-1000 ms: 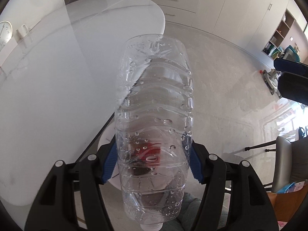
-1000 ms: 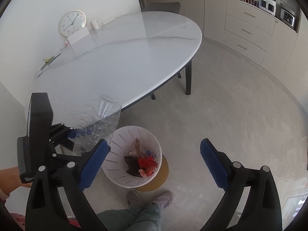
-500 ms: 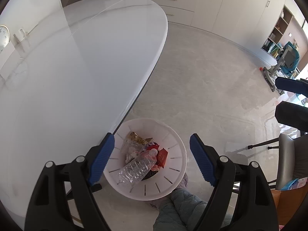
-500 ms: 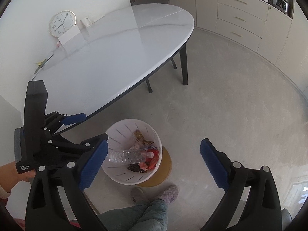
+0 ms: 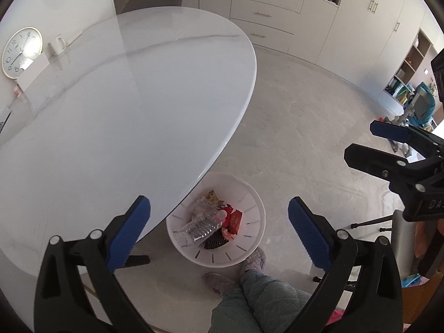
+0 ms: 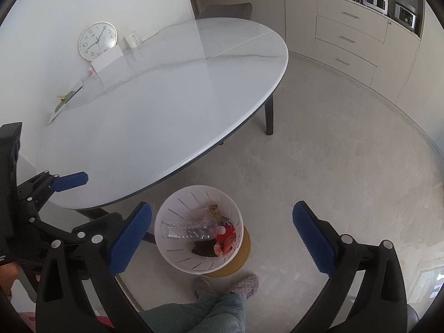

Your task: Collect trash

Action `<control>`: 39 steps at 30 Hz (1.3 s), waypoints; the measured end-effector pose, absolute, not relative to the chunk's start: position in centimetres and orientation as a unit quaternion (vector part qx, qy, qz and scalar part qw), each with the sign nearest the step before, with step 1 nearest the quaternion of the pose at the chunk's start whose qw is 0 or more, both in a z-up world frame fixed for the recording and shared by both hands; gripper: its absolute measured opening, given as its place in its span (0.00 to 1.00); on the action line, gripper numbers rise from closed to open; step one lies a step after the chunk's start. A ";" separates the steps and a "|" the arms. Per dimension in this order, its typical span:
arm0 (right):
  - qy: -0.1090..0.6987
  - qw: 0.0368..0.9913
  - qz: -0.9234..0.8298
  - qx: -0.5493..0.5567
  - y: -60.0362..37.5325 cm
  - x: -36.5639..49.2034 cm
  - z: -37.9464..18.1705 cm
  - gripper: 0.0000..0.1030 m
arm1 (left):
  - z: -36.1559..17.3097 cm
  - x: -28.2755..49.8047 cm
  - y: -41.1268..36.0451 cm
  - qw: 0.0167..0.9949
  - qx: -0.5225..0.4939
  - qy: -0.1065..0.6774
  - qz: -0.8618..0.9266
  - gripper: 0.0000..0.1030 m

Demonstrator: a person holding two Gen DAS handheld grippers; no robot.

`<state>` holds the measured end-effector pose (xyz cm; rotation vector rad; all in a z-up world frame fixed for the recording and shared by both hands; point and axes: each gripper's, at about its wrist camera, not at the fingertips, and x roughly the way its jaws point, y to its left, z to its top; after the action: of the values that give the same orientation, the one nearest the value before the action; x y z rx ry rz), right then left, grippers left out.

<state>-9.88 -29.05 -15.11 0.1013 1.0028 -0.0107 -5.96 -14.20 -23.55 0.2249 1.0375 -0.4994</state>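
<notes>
Left wrist view: the left gripper [image 5: 219, 216] is hovering with fingers spread wide and empty; low in the centre, the plastic bottle [image 5: 201, 226] is lying on wrappers inside the white waste basket [image 5: 255, 238], beside the bench [image 5: 125, 116].

Right wrist view: the right gripper [image 6: 222, 230] is also gaping wide, carrying nothing. Scanning the bench for leftover trash seems wise.

We are seeing the grey floor [image 6: 319, 144] bearing a white bin [image 6: 177, 260] beside the oval table [image 6: 172, 102]; a clock [image 6: 97, 40] and mug [image 6: 131, 40] are sitting on the tabletop.
</notes>
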 end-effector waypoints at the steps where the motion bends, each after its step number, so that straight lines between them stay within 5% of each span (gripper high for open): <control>1: 0.481 0.876 -0.005 0.046 -28.7 -9.9 -14.9 0.98 | -23.0 -6.3 -13.8 0.834 0.107 0.489 -0.232 0.92; 22: 0.474 0.874 0.093 -0.048 -19.7 -4.6 -11.6 0.98 | -15.4 -4.4 -4.4 0.893 0.022 0.447 -0.057 0.92; 39: 0.355 0.918 0.148 -0.098 -19.8 4.0 3.1 0.98 | -2.2 -1.4 -4.8 0.938 -0.014 0.335 0.087 0.92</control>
<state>4.02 -19.84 3.06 -0.2023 0.7294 0.3053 -1.40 -4.78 -2.15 -0.0285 0.6843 0.1779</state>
